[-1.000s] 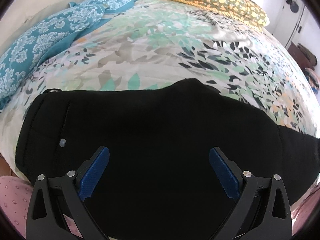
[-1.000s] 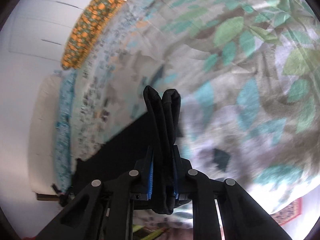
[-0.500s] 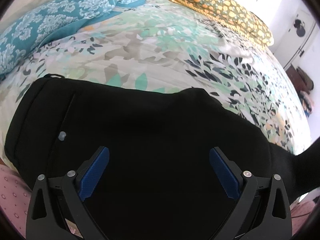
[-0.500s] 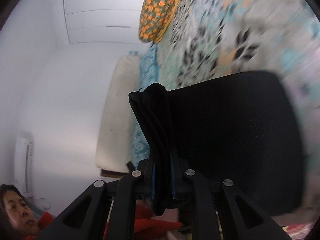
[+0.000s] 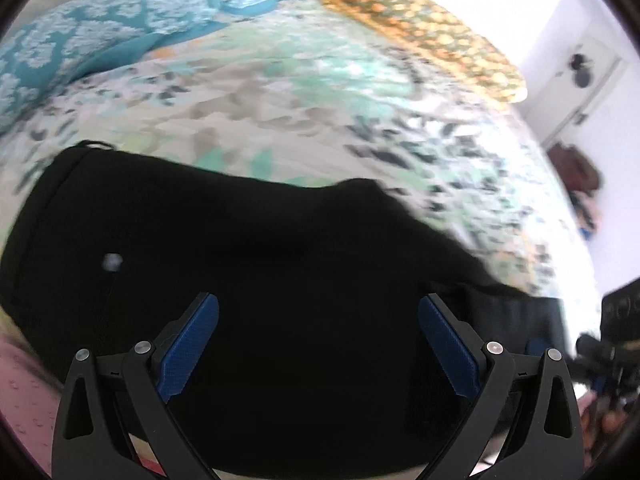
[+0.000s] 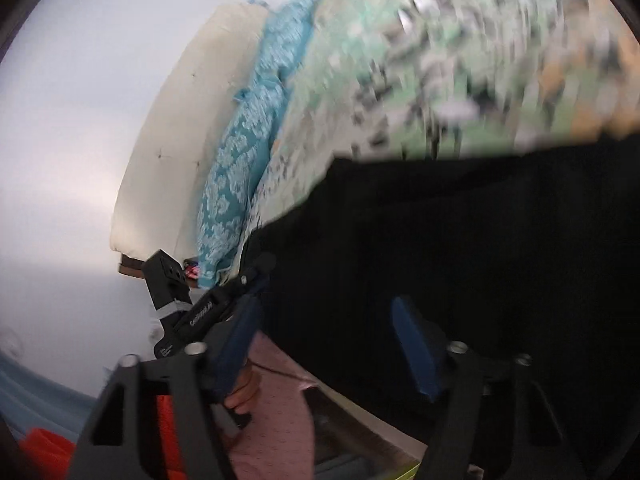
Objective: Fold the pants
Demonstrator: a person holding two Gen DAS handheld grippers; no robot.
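Note:
Black pants [image 5: 248, 264] lie folded on the bed's near edge, waistband at the left. My left gripper [image 5: 318, 350] is open and empty just above the pants. In the right wrist view the pants [image 6: 460, 248] fill the lower right. My right gripper [image 6: 326, 344] is open and empty over their near edge. The other gripper's body [image 6: 208, 308] shows at the left of that view. The right gripper's body [image 5: 612, 344] shows at the right edge of the left wrist view.
A leaf-print bedspread [image 5: 320, 100] covers the bed. Teal pillows [image 5: 100, 40] lie at the far left, an orange-patterned pillow [image 5: 424, 36] at the far right. A cream headboard [image 6: 176, 140] stands behind the pillows. Pink fabric [image 6: 276, 432] hangs below the bed edge.
My right gripper has opened and let go of the folded pant legs, which now lie on the pants. The left gripper has shifted slightly and stays open.

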